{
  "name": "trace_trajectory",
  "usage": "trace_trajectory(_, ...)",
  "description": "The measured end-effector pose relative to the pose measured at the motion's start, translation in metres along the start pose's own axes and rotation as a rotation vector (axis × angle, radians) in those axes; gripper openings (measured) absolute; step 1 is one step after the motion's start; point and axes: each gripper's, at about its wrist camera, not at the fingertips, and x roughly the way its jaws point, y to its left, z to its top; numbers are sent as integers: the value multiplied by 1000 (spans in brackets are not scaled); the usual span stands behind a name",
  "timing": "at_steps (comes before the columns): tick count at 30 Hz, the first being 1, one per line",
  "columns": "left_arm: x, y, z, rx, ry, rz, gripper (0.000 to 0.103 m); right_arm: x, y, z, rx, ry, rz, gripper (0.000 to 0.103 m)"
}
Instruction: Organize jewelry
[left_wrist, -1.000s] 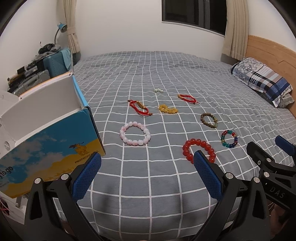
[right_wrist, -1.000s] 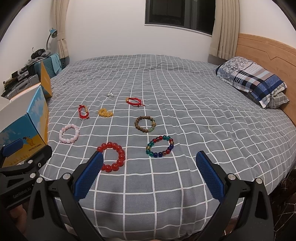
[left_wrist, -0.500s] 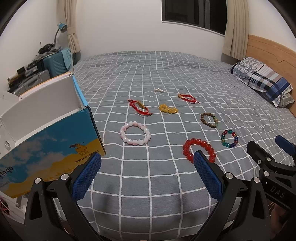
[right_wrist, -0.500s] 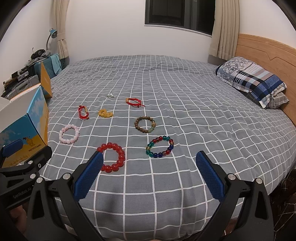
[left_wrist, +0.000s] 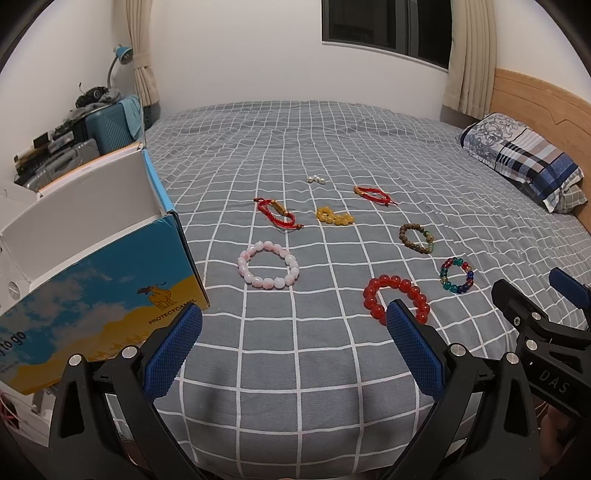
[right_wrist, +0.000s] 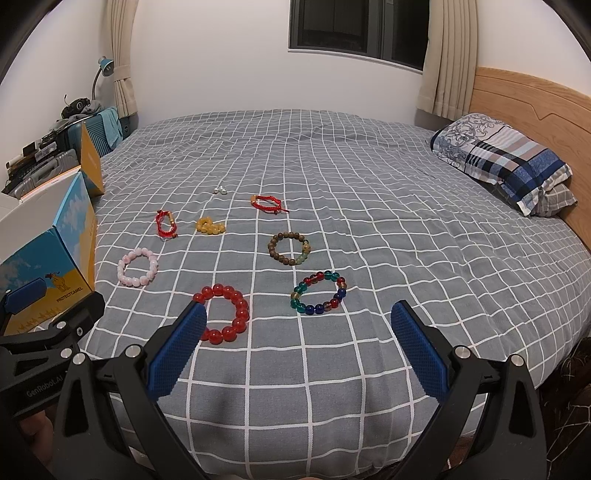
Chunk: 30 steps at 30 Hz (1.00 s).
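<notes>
Several bracelets lie on the grey checked bed: a pink bead bracelet (left_wrist: 268, 265) (right_wrist: 137, 267), a red bead bracelet (left_wrist: 397, 299) (right_wrist: 226, 314), a multicolour bead bracelet (left_wrist: 457, 275) (right_wrist: 320, 292), a brown bead bracelet (left_wrist: 416, 238) (right_wrist: 290, 248), a yellow bead bracelet (left_wrist: 334, 216) (right_wrist: 209, 226), two red cord bracelets (left_wrist: 276, 213) (left_wrist: 373, 194) and small white pearls (left_wrist: 316, 179). An open blue and yellow box (left_wrist: 92, 280) (right_wrist: 55, 251) stands at the left. My left gripper (left_wrist: 291, 350) and right gripper (right_wrist: 295, 350) are open and empty, near the bed's front edge.
A plaid pillow (left_wrist: 524, 158) lies at the right by the wooden headboard (right_wrist: 532, 92). Suitcases and clutter (left_wrist: 74, 136) stand left of the bed behind the box. The right gripper shows at the right edge of the left wrist view (left_wrist: 535, 325).
</notes>
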Motion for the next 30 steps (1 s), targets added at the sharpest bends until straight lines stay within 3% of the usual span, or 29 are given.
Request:
trace_trajectory(23, -2, -5, 3, 7, 2, 5, 97, -2, -6, 5, 8, -5, -1, 96)
trace_trajectory(30, -14, -3, 36, -1, -6, -15, 97, -21, -22, 32, 25, -49, -15, 96)
